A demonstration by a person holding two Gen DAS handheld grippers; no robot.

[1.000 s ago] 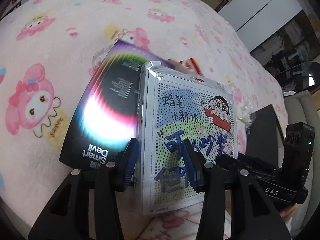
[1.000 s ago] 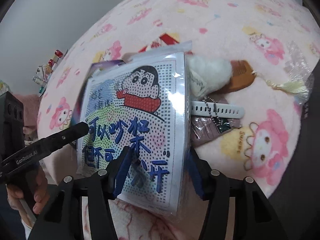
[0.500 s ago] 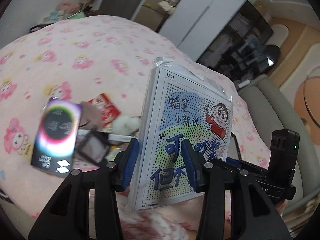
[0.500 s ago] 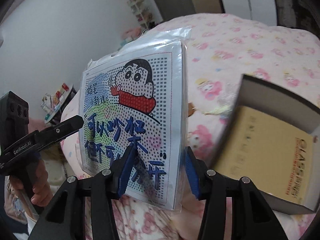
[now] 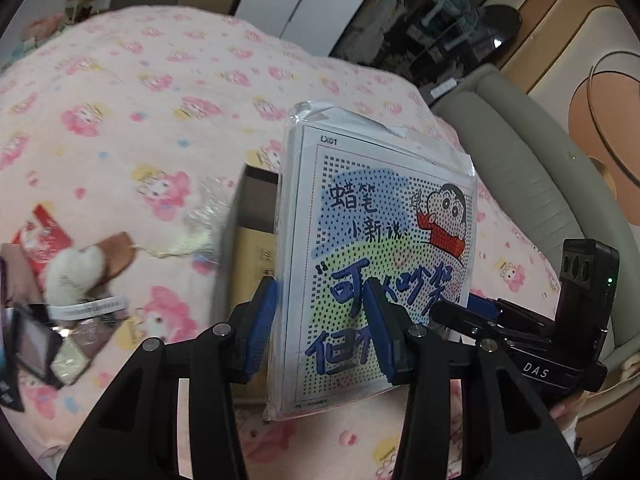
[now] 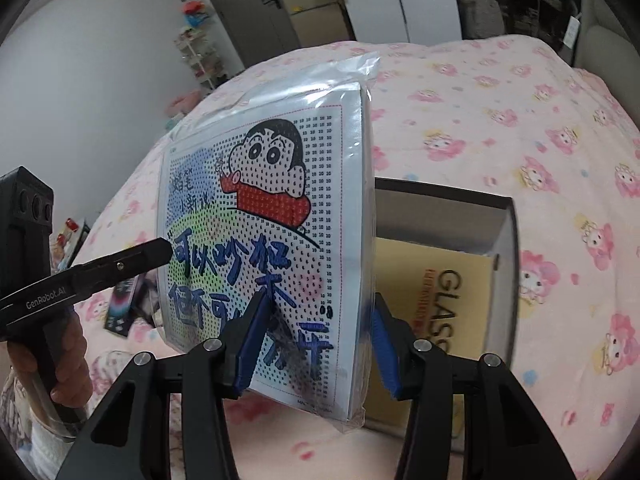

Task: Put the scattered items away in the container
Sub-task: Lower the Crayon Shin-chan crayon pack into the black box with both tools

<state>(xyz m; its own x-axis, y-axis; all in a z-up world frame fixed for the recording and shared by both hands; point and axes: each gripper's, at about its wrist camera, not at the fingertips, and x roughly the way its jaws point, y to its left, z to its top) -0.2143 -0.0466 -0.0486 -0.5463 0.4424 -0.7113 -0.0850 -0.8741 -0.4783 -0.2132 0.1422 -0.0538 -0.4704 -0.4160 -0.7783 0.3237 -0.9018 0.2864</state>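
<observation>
A flat cartoon craft kit in a clear bag is held upright in the air by both grippers. My left gripper is shut on its lower edge. My right gripper is shut on the same kit from the other side. Behind the kit lies an open grey-sided cardboard box with a tan bottom, on the pink blanket. The box also shows in the left wrist view, mostly hidden by the kit. Scattered items lie at the left: a white plush, a red packet and a dark compact.
The pink cartoon blanket covers the whole bed. A grey headboard runs along the right side. A dark card box lies on the blanket behind the left gripper's body. Shelves and a wardrobe stand beyond the bed.
Both grippers have lifted the kit off the pile and carried it right, in front of the open box. The black card box and other items stay behind on the blanket.
</observation>
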